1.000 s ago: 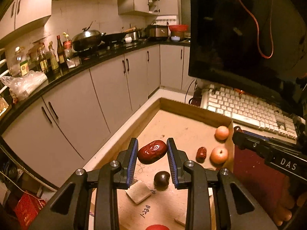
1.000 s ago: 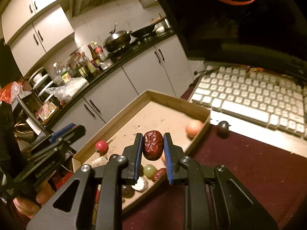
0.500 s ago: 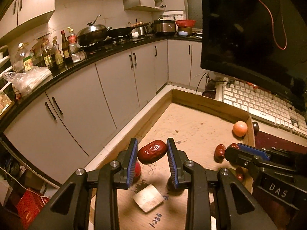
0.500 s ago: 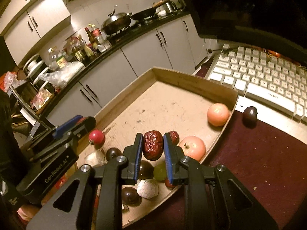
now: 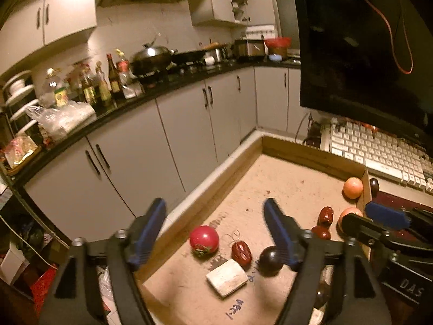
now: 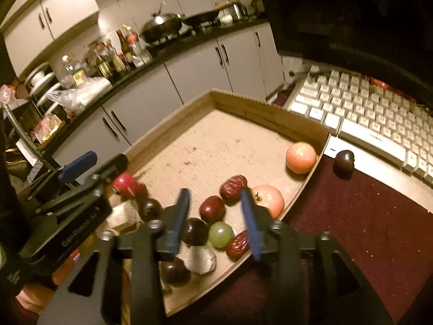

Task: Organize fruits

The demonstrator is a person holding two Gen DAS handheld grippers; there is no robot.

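A shallow cardboard tray (image 5: 297,151) (image 6: 259,105) holds the fruit. My left gripper (image 5: 215,218) is open and empty above its near left part. Below it lie a red round fruit (image 5: 204,239), a red date (image 5: 241,251) and a dark plum (image 5: 270,260). My right gripper (image 6: 215,211) is open and empty above the tray's near right part, over a red date (image 6: 212,209), another date (image 6: 233,185), a green grape (image 6: 221,234) and a dark plum (image 6: 194,231). Two orange fruits (image 6: 301,157) (image 6: 268,200) lie by the right wall.
A dark plum (image 6: 343,160) lies outside the tray, by the white keyboard (image 6: 379,113). A dark monitor (image 5: 365,48) stands over the keyboard. White blocks (image 5: 226,277) (image 6: 201,260) lie in the tray. Kitchen cabinets and a counter stand beyond the tray's far left edge.
Both grippers have opened and let go of the red dates they held. The dates now lie in the tray. Both grippers sit nearer the tray's near end.
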